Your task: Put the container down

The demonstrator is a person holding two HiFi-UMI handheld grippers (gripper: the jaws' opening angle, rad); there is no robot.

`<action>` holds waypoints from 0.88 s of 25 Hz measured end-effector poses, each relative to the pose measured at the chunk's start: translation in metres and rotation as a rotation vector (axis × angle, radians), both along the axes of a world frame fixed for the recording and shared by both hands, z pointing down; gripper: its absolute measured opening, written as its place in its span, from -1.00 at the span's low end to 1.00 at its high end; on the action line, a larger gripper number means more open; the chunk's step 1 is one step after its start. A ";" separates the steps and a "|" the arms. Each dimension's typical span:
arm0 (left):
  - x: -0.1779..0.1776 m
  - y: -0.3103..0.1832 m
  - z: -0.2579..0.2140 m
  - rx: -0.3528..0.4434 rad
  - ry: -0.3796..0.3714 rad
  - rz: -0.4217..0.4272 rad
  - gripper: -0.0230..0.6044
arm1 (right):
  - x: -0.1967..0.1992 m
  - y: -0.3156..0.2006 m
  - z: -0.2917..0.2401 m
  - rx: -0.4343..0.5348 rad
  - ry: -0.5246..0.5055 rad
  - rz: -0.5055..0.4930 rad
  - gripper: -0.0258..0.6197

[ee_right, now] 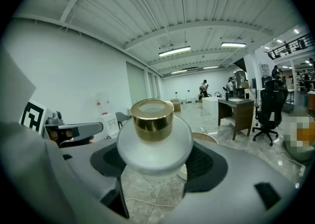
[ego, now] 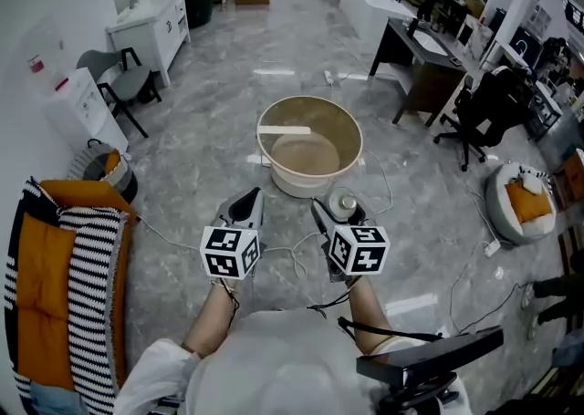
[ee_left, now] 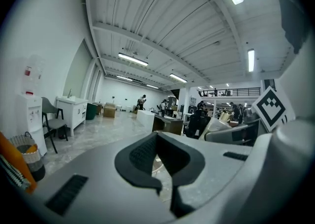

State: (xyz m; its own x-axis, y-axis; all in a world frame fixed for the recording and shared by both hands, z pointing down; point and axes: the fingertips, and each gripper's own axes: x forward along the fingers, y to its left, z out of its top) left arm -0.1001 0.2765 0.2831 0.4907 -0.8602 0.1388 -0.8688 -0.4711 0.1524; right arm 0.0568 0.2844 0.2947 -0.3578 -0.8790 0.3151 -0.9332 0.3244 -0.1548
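The head view looked steeply down from above the person onto the marble floor (ego: 210, 130). The left gripper (ego: 245, 211) and right gripper (ego: 330, 214) were close below it, and the tub (ego: 308, 144) was just ahead. Each gripper view sat low behind its own jaws, tilted up across the hall. The right one was very near the container (ee_right: 154, 132). All three views shared the desk (ego: 424, 62). The head and left gripper views also shared the white cabinet (ego: 151, 25).

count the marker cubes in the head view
2: the left cube on the left gripper, the right cube on the right gripper, whose jaws hold the container. None looks hidden.
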 end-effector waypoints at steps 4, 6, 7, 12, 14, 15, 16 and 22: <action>0.013 -0.029 -0.001 0.004 -0.004 -0.003 -0.92 | 0.008 -0.027 0.005 -0.008 -0.001 -0.014 0.13; 0.019 -0.040 0.002 0.003 -0.005 -0.006 -0.92 | 0.013 -0.038 0.009 -0.012 -0.003 -0.022 0.13; 0.022 -0.044 0.003 0.001 -0.005 -0.008 -0.92 | 0.014 -0.044 0.010 -0.014 -0.002 -0.026 0.13; 0.030 -0.060 0.012 -0.015 -0.008 -0.017 -0.92 | 0.024 -0.063 0.016 -0.023 -0.002 -0.034 0.13; 0.031 -0.066 0.015 -0.023 -0.011 -0.020 -0.92 | 0.027 -0.069 0.018 -0.026 -0.007 -0.031 0.13; 0.032 -0.069 0.017 -0.028 -0.012 -0.020 -0.92 | 0.028 -0.072 0.020 -0.029 -0.009 -0.029 0.13; 0.032 -0.072 0.018 -0.032 -0.012 -0.019 -0.92 | 0.029 -0.075 0.021 -0.032 -0.010 -0.027 0.13; 0.040 -0.093 0.025 -0.045 -0.013 -0.006 -0.92 | 0.038 -0.091 0.031 -0.051 -0.013 -0.013 0.13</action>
